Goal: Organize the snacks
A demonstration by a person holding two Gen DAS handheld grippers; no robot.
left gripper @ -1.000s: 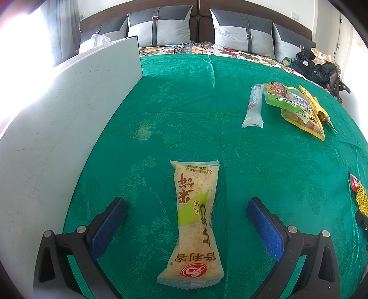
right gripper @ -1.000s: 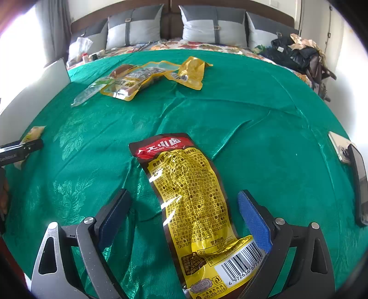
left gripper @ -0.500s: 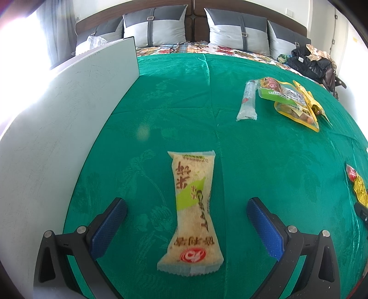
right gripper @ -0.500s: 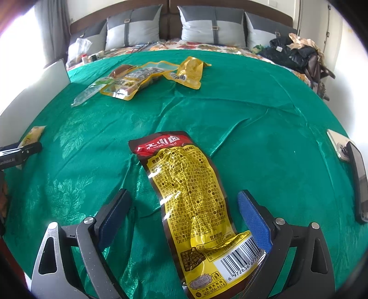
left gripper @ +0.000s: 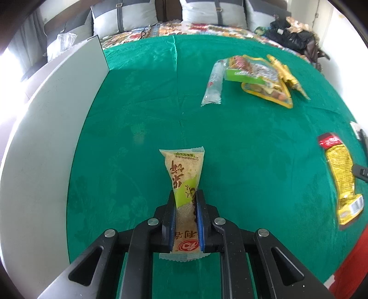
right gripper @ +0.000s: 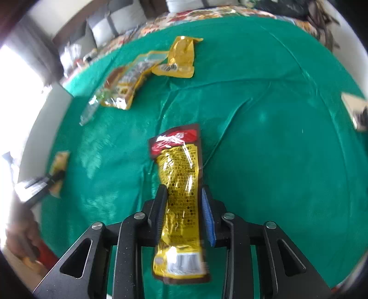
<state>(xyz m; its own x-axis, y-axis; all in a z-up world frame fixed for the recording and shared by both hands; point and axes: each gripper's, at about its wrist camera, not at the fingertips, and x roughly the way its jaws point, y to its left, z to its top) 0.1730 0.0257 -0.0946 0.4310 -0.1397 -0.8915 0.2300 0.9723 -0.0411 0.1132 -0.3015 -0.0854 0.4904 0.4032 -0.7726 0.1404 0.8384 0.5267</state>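
My left gripper (left gripper: 185,202) is shut on a beige rice-cracker packet (left gripper: 184,170) with a green band, held above the green cloth (left gripper: 142,96). My right gripper (right gripper: 184,195) is shut on a yellow snack pouch with a red top (right gripper: 180,165), lifted off the cloth; that pouch also shows in the left wrist view (left gripper: 340,174). The cracker packet and left gripper show at the left of the right wrist view (right gripper: 58,163).
A pile of snack bags (left gripper: 255,78) and a clear tube packet (left gripper: 214,85) lie far right on the cloth. A yellow bag (right gripper: 181,57) lies beyond them. A white board (left gripper: 46,119) stands along the left edge. Pillows (left gripper: 124,16) lie behind.
Both grippers have closed on their packets and lifted them off the cloth. The right wrist view has tilted and blurred.
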